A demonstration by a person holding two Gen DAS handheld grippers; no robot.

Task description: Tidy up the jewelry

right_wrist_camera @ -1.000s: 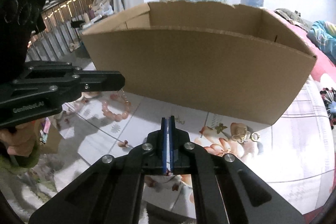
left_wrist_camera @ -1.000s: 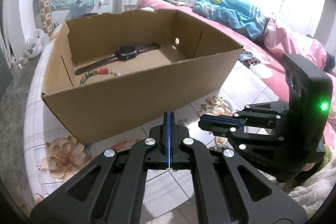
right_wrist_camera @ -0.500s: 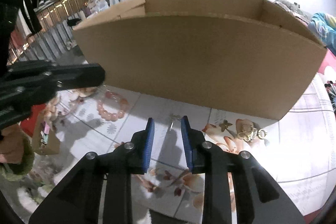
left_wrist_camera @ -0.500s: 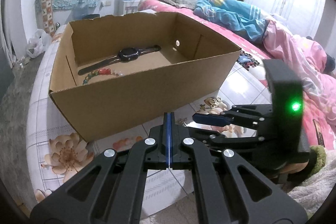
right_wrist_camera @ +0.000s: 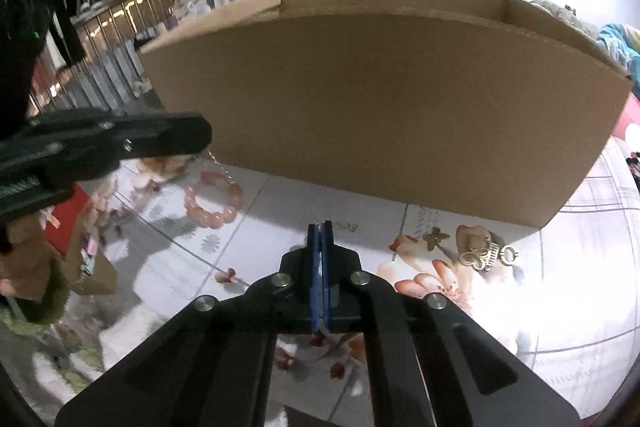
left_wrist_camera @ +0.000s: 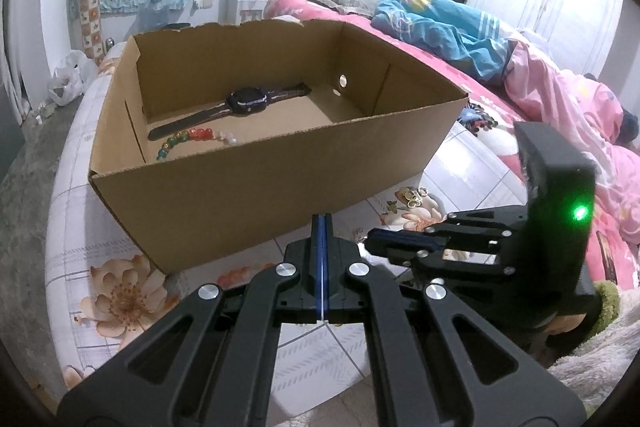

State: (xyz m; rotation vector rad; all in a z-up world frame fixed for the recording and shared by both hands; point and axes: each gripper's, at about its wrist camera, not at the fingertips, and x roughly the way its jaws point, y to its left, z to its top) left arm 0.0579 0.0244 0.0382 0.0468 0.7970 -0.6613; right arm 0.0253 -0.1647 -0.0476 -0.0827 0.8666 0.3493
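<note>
Just past the closed, empty right claw (right_wrist_camera: 320, 227), thin gold chain (right_wrist_camera: 347, 225), left claw (left_wrist_camera: 322, 223) closed, empty.

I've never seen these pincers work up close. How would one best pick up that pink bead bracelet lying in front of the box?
Probably from above, pinching one side of the loop. The pink bead bracelet lies flat on the tablecloth as an open ring, so one finger could drop inside it and one outside, closing across the strand on the side away from the cardboard box.
</note>
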